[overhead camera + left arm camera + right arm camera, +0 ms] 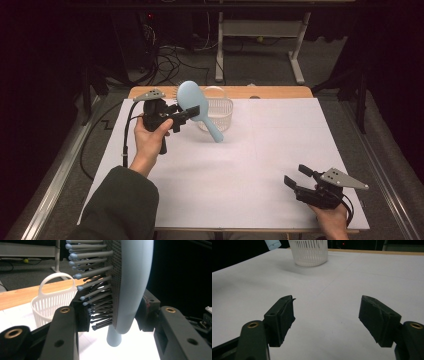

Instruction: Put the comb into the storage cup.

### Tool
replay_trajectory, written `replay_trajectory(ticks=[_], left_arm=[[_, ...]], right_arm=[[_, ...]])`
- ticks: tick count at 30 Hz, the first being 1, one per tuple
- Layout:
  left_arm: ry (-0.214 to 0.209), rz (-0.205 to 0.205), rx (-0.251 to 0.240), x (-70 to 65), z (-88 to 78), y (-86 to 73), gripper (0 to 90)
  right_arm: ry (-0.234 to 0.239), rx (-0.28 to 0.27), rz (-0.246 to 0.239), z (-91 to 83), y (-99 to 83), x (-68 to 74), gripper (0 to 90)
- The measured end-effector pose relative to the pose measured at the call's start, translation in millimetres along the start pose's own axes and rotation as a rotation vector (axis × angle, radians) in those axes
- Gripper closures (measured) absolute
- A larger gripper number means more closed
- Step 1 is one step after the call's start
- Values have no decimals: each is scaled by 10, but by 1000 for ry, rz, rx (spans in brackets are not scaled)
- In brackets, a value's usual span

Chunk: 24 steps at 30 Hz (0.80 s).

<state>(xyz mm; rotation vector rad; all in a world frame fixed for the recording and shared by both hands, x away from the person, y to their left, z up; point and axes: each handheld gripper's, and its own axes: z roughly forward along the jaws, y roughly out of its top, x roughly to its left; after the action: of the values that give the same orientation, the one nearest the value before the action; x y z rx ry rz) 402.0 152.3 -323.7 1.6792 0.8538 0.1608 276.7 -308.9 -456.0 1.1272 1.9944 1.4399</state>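
At far left of the white surface (240,165): left hand-held gripper (184,116), raised above the sheet, its jaws pointing right toward the basket.
Left hand-held gripper, grip: jaws clamped on the head of the pale blue plastic paddle hairbrush (196,103); in the left gripper view one pad presses into the bristle side and the other against the smooth back of the hairbrush (132,287).
Hairbrush, place: lifted clear of the surface, just near and left of the basket, overlapping its rim in the high view.
Hairbrush, attitude: oval head up and to the left, handle slanting down to the right; smooth back faces the high camera, grey bristles with pale blue tips face away.
Basket: white slotted plastic basket with a hoop handle (220,114), standing upright at the far middle of the surface; also seen behind the bristles, basket (53,302).
Near right corner: right hand-held gripper (299,177), resting low by the near edge, held in the person's hand.
Right hand-held gripper, grip: jaws spread wide with nothing between them, bare surface between the pads; right hand-held gripper (325,320).
Right gripper view, far: basket (309,252) and the handle tip of the hairbrush (272,243).
Far edge: strip of wooden tabletop (270,92) beyond the white sheet.
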Motion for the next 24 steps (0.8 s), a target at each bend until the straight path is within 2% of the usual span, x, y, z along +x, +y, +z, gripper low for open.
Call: replay_trajectory(ticks=[5, 11, 19, 24], left_arm=[[-2, -14, -6, 25, 40, 67, 542], [21, -31, -18, 102, 64, 136, 542], [39, -27, -22, 157, 72, 223, 542], [53, -46, -37, 239, 81, 244, 542]], right_arm=[[3, 2, 1, 1, -1, 3, 290], [8, 1, 2, 0, -3, -5, 292], [11, 5, 1, -1, -2, 1, 294], [16, 4, 0, -1, -2, 0, 295]])
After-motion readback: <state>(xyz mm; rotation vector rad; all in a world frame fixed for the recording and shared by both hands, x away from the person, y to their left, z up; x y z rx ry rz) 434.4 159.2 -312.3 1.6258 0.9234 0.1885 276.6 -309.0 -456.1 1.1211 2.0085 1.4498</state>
